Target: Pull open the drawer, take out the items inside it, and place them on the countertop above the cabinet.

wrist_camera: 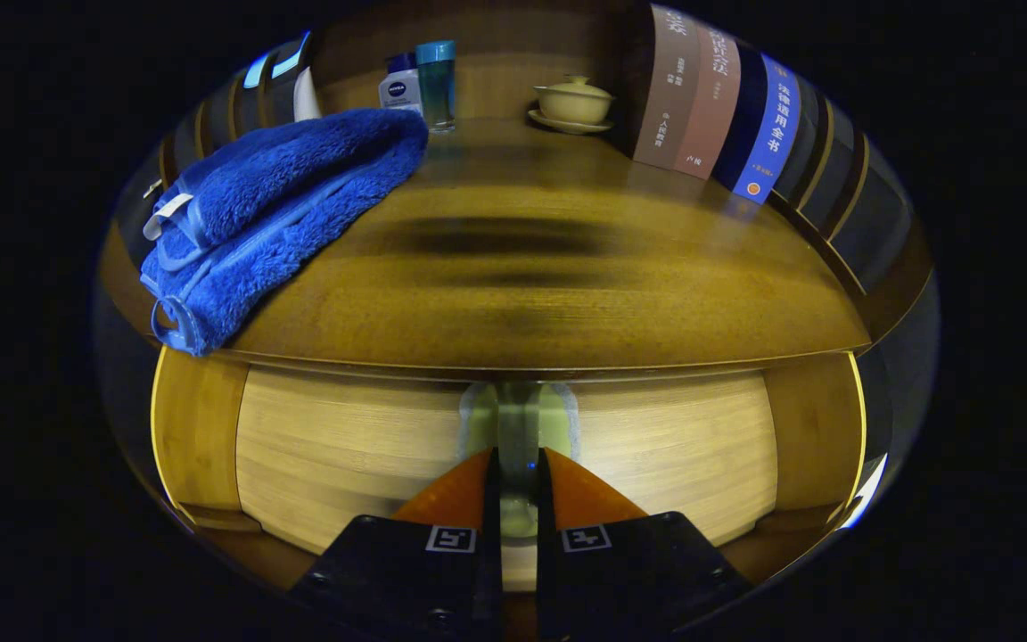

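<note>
Two fingers of the tool (519,464) pinch the drawer (344,446) handle (519,419) between them.

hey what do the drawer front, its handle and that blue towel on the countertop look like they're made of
Drawer front: pale wood or bamboo, fine horizontal grain, matte. Handle: seemingly clear or frosted plastic or glass, see-through; the gripper fingers close around it. Blue towel: plush microfibre-like cloth, fluffy pile, stitched edge.
</note>
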